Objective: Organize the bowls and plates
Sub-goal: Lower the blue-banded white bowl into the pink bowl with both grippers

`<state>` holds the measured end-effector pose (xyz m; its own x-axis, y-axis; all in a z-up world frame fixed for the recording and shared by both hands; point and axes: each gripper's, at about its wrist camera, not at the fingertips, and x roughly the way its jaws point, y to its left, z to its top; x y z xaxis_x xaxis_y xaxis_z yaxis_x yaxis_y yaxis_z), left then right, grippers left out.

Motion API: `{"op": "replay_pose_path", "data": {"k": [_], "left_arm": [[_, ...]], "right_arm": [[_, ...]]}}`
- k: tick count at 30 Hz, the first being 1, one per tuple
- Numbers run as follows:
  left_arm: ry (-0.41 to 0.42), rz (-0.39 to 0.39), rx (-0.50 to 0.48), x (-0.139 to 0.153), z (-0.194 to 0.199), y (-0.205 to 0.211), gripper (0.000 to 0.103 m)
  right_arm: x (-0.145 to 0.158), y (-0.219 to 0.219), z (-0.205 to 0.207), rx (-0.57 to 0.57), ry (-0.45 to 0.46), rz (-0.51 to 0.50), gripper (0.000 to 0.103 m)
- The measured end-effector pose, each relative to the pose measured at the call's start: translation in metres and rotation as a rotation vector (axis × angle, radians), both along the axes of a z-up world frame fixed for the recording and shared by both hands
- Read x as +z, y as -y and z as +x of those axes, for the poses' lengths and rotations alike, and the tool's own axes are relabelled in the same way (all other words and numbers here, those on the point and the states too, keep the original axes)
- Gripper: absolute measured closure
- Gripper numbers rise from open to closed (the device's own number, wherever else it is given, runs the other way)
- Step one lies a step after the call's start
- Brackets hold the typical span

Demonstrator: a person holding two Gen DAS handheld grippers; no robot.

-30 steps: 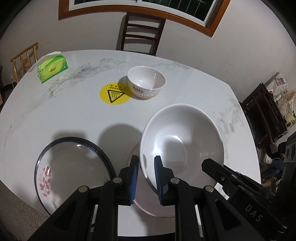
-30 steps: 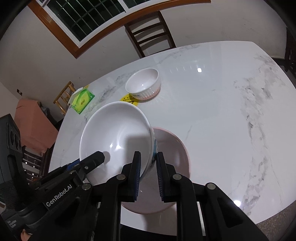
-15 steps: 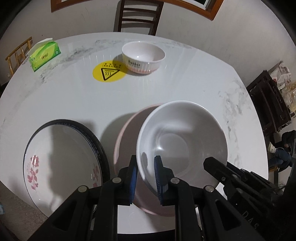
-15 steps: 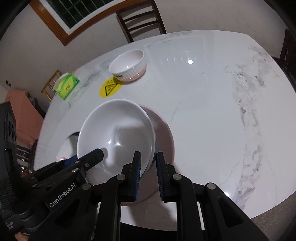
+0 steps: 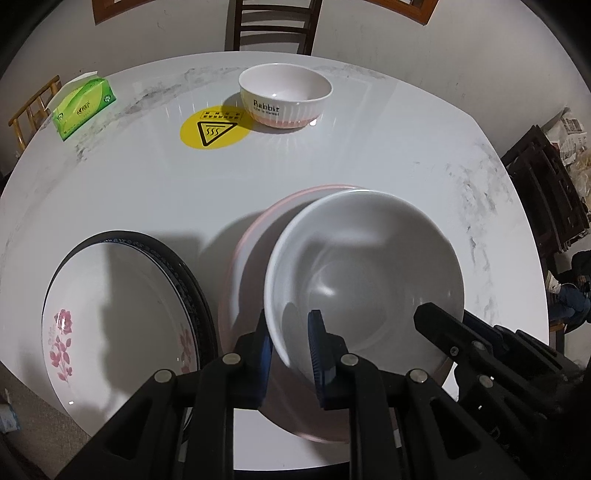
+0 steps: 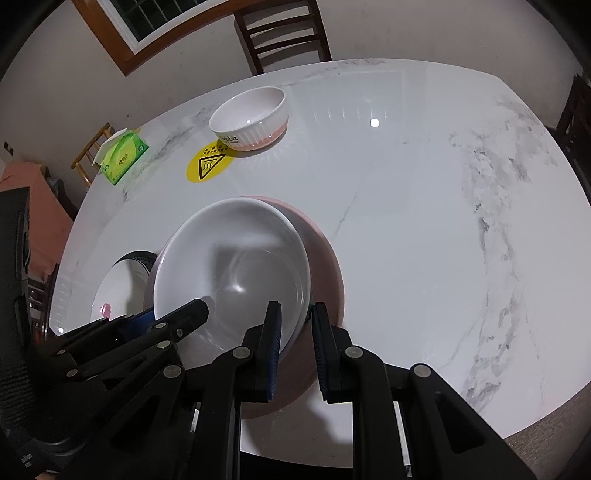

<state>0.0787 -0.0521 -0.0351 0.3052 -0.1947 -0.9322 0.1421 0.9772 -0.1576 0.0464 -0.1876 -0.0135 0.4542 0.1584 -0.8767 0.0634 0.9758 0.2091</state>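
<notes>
A large white bowl sits inside a wider pink bowl near the table's front edge. My left gripper straddles the white bowl's near-left rim with its jaws parted wider than the rim. My right gripper straddles its near-right rim the same way. A flowered plate with a dark rim lies to the left. A small "Rabbit" bowl stands at the back, also in the right wrist view.
A round white marble table holds everything. A yellow warning sticker and a green tissue box are at the back left. A wooden chair stands behind the table. Dark furniture is at the right.
The white bowl has come down level into the pink bowl. Both grippers' jaws have opened slightly around its rim.
</notes>
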Motion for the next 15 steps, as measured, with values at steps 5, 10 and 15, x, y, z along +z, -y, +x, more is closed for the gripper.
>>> {"op": "replay_pose_path", "data": {"k": [5,10,15], "left_arm": [[-0.009,-0.002,0.001,-0.0018,0.0002,0.0007,0.084],[-0.009,-0.001,0.0,-0.0019,-0.0003,0.0005,0.081],[-0.019,-0.004,0.002,-0.0015,0.0007,0.0011,0.079]], "right_arm": [[0.0003,-0.0035,0.0018,0.013,0.0,-0.021,0.084],[0.0002,-0.0055,0.0014,0.017,0.006,-0.028,0.082],[0.0,-0.0051,0.0006,0.017,0.005,-0.022,0.08]]}}
